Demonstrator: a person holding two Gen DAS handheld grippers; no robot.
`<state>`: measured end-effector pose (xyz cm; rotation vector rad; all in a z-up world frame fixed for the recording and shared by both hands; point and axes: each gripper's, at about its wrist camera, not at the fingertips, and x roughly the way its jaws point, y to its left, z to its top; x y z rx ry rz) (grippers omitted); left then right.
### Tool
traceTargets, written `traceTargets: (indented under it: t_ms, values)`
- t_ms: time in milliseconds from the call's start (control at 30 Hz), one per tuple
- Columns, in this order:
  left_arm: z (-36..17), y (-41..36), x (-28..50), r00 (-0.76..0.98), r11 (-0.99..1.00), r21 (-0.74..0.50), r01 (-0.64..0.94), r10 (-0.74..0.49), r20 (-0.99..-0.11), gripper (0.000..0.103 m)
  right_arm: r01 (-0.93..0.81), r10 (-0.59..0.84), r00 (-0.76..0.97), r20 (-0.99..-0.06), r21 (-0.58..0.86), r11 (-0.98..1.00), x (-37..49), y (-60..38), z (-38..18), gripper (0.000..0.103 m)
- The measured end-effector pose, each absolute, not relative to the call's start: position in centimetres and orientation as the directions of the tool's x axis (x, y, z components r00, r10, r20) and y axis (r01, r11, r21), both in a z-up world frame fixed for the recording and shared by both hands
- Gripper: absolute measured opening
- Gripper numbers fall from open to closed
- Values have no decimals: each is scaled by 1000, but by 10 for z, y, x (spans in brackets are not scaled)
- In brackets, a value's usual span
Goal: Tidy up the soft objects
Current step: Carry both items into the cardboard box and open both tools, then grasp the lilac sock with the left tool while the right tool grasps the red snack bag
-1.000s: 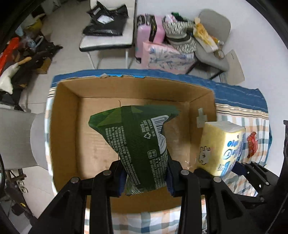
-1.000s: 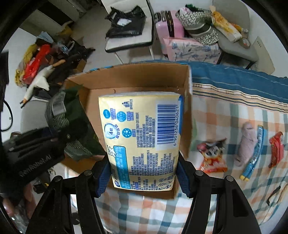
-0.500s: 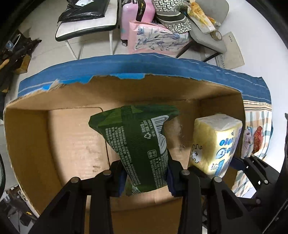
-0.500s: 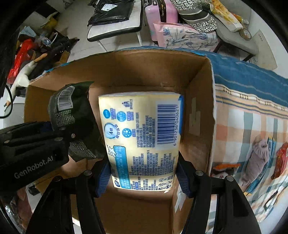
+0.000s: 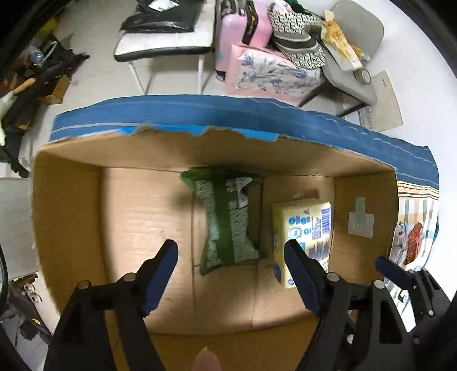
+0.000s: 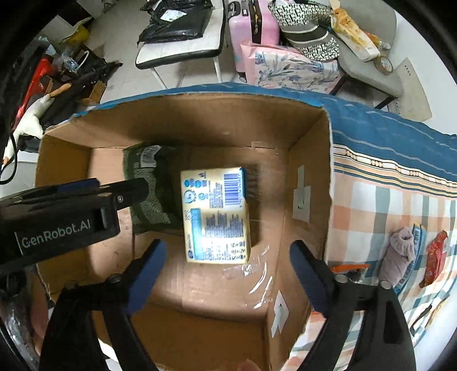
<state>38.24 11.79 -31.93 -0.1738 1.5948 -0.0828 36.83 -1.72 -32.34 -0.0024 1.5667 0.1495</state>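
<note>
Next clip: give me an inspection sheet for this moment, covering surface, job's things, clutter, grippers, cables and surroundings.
Surface: table under a checked cloth with a blue border.
Job's things: green pack and yellow tissue pack lie side by side on the floor of the open cardboard box; neither is gripped.
Clutter: rolled grey sock, red wrapper and other small packets on the cloth right of the box.
Grippers: left gripper and right gripper both open, empty, above the box.
Cables: a black cable at the left edge.
Surroundings: chairs, pink suitcase, piled bags on the floor.
</note>
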Motion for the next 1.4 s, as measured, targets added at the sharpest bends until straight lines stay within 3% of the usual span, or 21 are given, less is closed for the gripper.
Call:
traceTargets:
  t_ms: [100,467,900,1167,1400]
  values:
    - [-306,125,366,22,993,-95,-63,-94,-995,98,-91,101,14,-995,99,991,354,-19,-313,103]
    - [-246,135,291,209,999,-4,-52,7,-978,99,-67,86,96,-992,80,995,293,-23,-272,103]
    - [-178,133,206,356,998,21,-52,38,-934,99,-100,87,255,-963,63,993,206,-18,-187,103]
    - [-150,111,185,385,999,-7,-36,7,-923,99,-100,147,286,-947,123,987,179,-34,-160,103]
    - [-129,37,183,391,997,-52,57,-70,-918,99,24,161,289,-944,175,984,160,-124,-151,103]
